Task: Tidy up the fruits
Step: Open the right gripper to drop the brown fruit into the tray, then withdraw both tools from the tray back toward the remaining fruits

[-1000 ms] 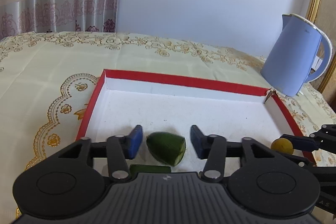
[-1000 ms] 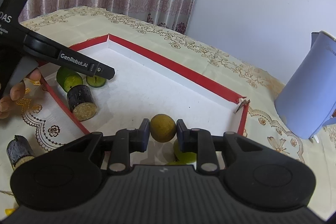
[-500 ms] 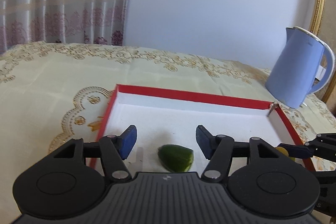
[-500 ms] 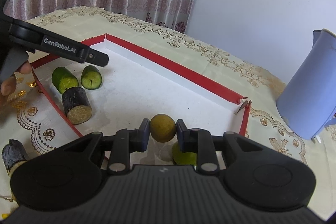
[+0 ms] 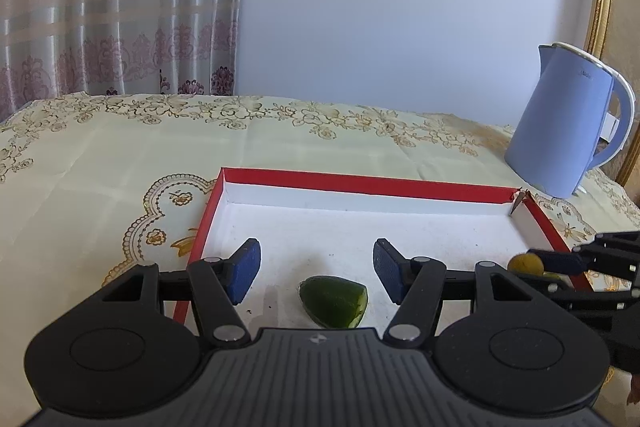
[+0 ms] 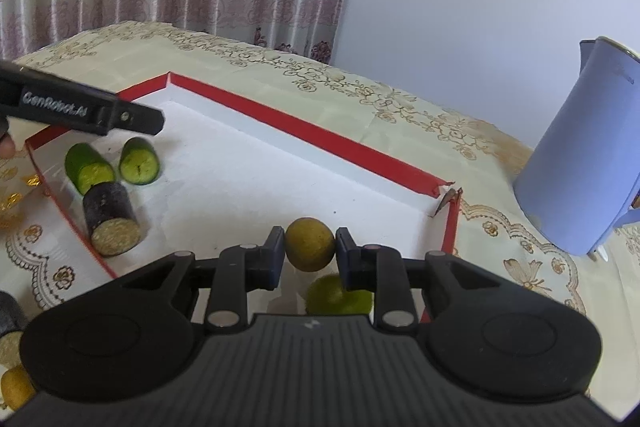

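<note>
I'm holding the yellow-brown round fruit point(image 6: 309, 245) clamped in the right gripper point(image 6: 309, 251), hovering above the red-rimmed tray point(image 6: 304, 131), directly over what is probably a lime point(image 6: 334, 297). The left gripper point(image 5: 316, 269), jaws apart and just opened, is standing empty over the green wedge point(image 5: 333, 301) lying in the tray just below it.

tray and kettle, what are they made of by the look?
Tray: looks like cardboard or foam board, matte, red outside and white inside; one far corner is torn open and shows a thin brownish edge. Kettle: probably plastic, smooth pale blue with a soft sheen and a light rim at the top. Neither can be settled from the look alone.
</note>
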